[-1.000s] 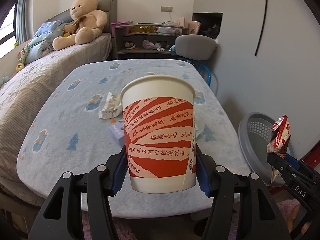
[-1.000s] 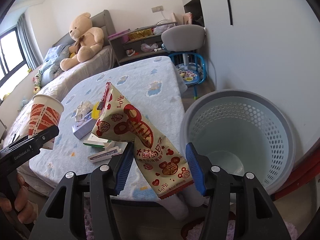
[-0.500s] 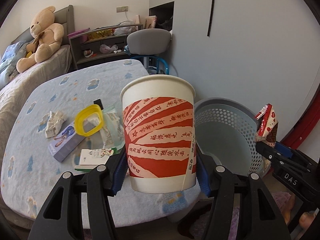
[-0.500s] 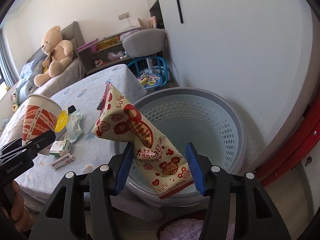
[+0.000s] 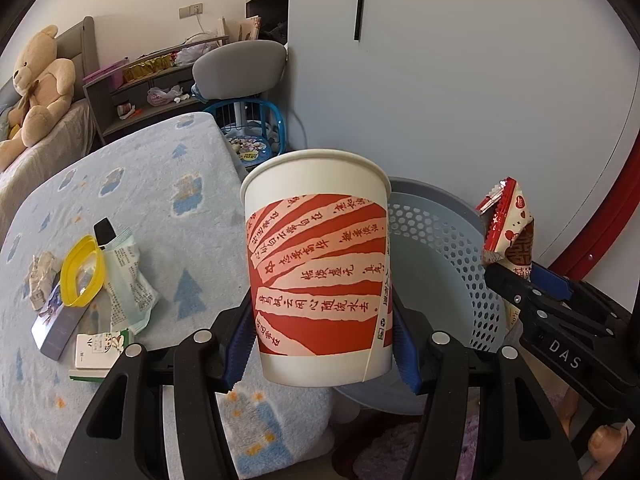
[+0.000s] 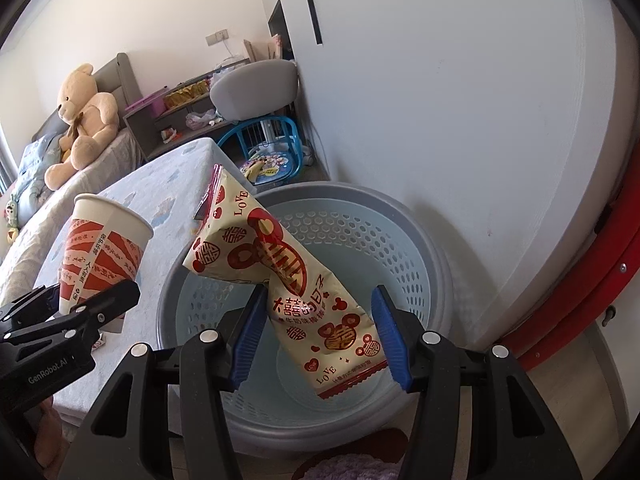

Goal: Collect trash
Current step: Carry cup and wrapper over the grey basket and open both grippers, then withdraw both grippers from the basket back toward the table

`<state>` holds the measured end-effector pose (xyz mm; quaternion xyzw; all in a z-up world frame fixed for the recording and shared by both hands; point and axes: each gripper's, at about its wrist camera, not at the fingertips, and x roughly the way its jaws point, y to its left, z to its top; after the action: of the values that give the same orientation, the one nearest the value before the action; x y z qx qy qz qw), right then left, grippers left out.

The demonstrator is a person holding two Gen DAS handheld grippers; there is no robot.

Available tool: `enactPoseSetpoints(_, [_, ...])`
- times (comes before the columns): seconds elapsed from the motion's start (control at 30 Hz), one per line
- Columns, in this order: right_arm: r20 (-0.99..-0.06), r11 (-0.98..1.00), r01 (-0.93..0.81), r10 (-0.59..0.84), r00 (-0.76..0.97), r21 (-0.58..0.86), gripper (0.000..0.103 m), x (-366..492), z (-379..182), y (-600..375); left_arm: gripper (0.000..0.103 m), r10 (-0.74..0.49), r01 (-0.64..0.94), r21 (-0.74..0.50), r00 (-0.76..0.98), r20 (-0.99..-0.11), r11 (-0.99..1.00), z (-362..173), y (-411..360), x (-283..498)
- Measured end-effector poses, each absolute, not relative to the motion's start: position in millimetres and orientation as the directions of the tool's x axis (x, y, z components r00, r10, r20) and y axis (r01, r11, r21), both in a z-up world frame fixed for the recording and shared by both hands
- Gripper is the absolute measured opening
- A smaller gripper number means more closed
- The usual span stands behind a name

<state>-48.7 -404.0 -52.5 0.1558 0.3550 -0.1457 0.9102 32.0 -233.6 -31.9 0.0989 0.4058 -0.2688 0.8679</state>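
Left gripper is clamping an upright paper cup between its blue pads, holding it above the table edge, just beside the basket. Right gripper is gripping a crumpled snack wrapper by its lower half, holding it directly over the basket's open mouth. Remaining litter is lying on the table: a yellow ring, a green packet, and small boxes.

basket mouth: open, unobstructed | left: table edge touching | right: wall close
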Motion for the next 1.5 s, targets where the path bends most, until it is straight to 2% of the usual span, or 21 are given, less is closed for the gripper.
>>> enactPoseSetpoints(0.47, [-0.744, 0.88, 0.416, -0.118, 0.658, 0.229, 0.054, -32, -72, -432, 0.057, -0.406, 0.565, -0.071, 0.492, -0.77, 0.822, -47, -264, 41])
enactPoseSetpoints(0.53, [-0.741, 0.876, 0.421, -0.119, 0.661, 0.236, 0.06, -32, -72, -434, 0.058, -0.412, 0.568, -0.079, 0.488, -0.77, 0.819, -46, -265, 41])
enactPoseSetpoints(0.6, [-0.729, 0.874, 0.426, -0.133, 0.671, 0.232, 0.071, -34, -70, -434, 0.068, -0.408, 0.564, -0.078, 0.488, -0.771, 0.822, -46, -265, 41])
enactPoseSetpoints(0.67, [-0.721, 0.874, 0.427, -0.14, 0.679, 0.232, 0.074, -36, -69, -433, 0.068, -0.404, 0.556, -0.076, 0.496, -0.769, 0.828, -45, -263, 41])
enactPoseSetpoints(1.5, [-0.725, 0.879, 0.423, -0.143, 0.674, 0.221, 0.077, -37, -70, -431, 0.07, -0.347, 0.495, -0.04, 0.546, -0.762, 0.868, -43, -252, 38])
